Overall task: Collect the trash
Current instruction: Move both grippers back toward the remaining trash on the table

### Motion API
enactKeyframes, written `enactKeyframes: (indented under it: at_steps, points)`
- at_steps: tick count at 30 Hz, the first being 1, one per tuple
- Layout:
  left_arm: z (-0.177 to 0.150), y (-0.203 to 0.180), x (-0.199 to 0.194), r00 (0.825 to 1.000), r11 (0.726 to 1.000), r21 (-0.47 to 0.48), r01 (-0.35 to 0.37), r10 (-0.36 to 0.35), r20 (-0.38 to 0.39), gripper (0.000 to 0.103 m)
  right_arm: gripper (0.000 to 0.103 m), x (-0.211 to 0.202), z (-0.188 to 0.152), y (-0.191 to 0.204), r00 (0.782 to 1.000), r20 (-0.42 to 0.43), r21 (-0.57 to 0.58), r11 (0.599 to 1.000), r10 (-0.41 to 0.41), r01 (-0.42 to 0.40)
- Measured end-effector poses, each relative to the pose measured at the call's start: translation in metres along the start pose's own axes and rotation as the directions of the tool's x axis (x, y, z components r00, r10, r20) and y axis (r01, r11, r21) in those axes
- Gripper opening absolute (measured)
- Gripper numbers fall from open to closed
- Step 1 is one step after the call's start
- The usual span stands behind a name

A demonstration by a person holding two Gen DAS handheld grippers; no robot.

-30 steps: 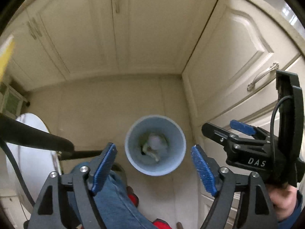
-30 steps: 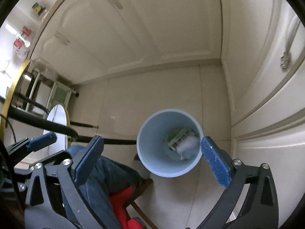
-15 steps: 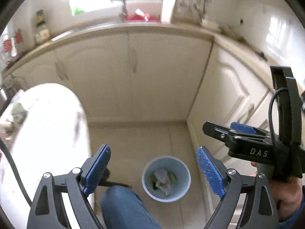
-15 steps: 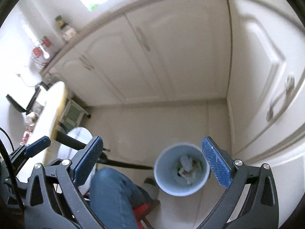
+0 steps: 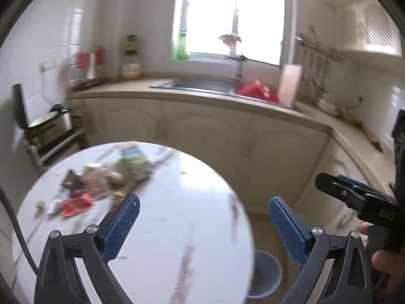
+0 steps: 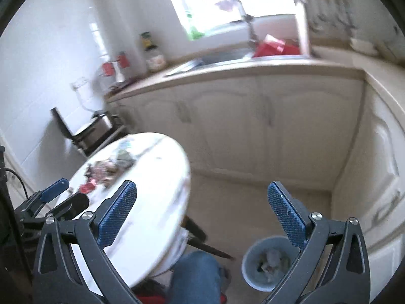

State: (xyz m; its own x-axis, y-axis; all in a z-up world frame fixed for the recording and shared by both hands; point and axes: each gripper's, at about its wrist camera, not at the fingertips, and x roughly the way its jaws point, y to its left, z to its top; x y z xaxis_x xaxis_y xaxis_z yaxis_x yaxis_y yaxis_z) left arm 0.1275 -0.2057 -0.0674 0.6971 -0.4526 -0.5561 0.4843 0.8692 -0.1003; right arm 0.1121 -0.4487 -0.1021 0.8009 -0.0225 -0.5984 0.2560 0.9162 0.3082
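Note:
Scattered trash [image 5: 98, 179] lies on the far left part of a round white table [image 5: 177, 228]: wrappers, a red scrap [image 5: 76, 204] and crumbs. My left gripper [image 5: 201, 224] hangs above the table's near side, its jaws still opening, nothing between them. A pale blue bin [image 6: 268, 263] holding crumpled rubbish stands on the floor by the table. My right gripper [image 6: 202, 211] is open and empty, high above the floor between table and bin. The same trash [image 6: 106, 169] shows on the table [image 6: 152, 215] in the right wrist view, and the left gripper's fingers [image 6: 54, 187] at the left edge.
Cream cabinets [image 5: 227, 136] with a worktop and sink [image 5: 195, 84] run along the back and right. A red item [image 5: 255, 91] sits at the sink. A chair with a pan [image 5: 48, 124] stands at left. The person's jeans-clad knee [image 6: 195, 276] is below the table.
Both grippers have risen and tilted up from over the bin; the table top, the worktop and the window have come into view. The left jaws stand wider.

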Motion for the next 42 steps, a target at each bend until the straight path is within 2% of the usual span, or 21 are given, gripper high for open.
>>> enactKeyframes:
  at_steps: [7,13,17,22,25,30,35,42]
  points:
    - [-0.017,0.062,-0.067,0.987,0.986,-0.071,-0.151,0.154,0.048,0.102,0.103,0.020,0.010,0.099,0.995,0.012,-0.100,0.990,0.099,-0.097]
    - [-0.028,0.102,-0.107,0.952,0.945,-0.156,-0.287,0.300,0.062,0.102,0.103,0.035,0.003,0.169,0.984,-0.007,-0.191,0.966,0.175,-0.173]
    - [-0.033,0.112,-0.126,0.930,0.919,-0.199,-0.340,0.360,0.071,0.102,0.103,0.044,-0.002,0.213,0.977,-0.018,-0.247,0.946,0.210,-0.208]
    - [-0.044,0.129,-0.138,0.910,0.890,-0.252,-0.381,0.409,0.068,0.102,0.103,0.054,-0.006,0.242,0.973,-0.031,-0.293,0.929,0.229,-0.228]
    - [-0.050,0.140,-0.133,0.905,0.878,-0.268,-0.397,0.423,0.042,0.102,0.103,0.062,-0.009,0.252,0.973,-0.046,-0.307,0.924,0.226,-0.229]
    - [-0.056,0.152,-0.110,0.910,0.873,-0.274,-0.403,0.415,-0.014,0.102,0.103,0.084,-0.010,0.249,0.978,-0.079,-0.297,0.932,0.191,-0.206]
    - [-0.043,0.179,-0.070,0.913,0.872,-0.276,-0.405,0.400,-0.075,0.102,0.103,0.114,-0.009,0.235,0.983,-0.123,-0.277,0.947,0.136,-0.165]
    - [-0.037,0.227,-0.017,0.914,0.870,-0.282,-0.404,0.374,-0.156,0.102,0.103,0.171,-0.023,0.227,0.967,-0.239,-0.263,0.952,0.093,-0.156]
